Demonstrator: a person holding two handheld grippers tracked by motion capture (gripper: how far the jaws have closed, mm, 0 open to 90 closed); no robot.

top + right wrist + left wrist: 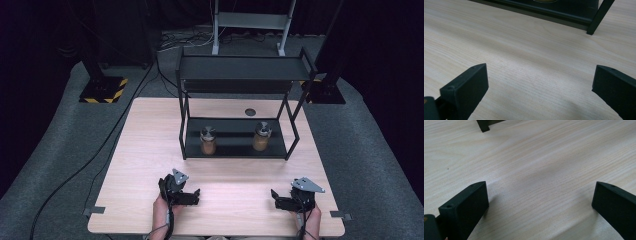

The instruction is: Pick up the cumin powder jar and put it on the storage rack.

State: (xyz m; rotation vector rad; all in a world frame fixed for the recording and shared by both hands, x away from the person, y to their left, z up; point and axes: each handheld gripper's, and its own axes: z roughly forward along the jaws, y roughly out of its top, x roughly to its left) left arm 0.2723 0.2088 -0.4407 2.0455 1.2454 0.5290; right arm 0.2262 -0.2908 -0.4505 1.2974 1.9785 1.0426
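Observation:
Two brown jars with silver lids stand on the lower shelf of a black two-tier rack [240, 150]: one jar on the left [208, 140], one on the right [261, 136]. My left gripper [192, 196] rests low over the wooden table near the front edge, left of centre, open with nothing between its jaws. In the left gripper view its gripper [540, 197] frames bare wood. My right gripper [278, 198] sits at the front right, open and empty; in the right gripper view, that gripper [540, 78] faces the rack's lower shelf [564, 13].
The rack's upper shelf [242, 69] is bare. A rack foot [483, 126] shows at the top of the left gripper view. A round grommet [250, 112] lies behind the rack. Cables run over the grey floor at left. The table [150, 140] has open wood between grippers and rack.

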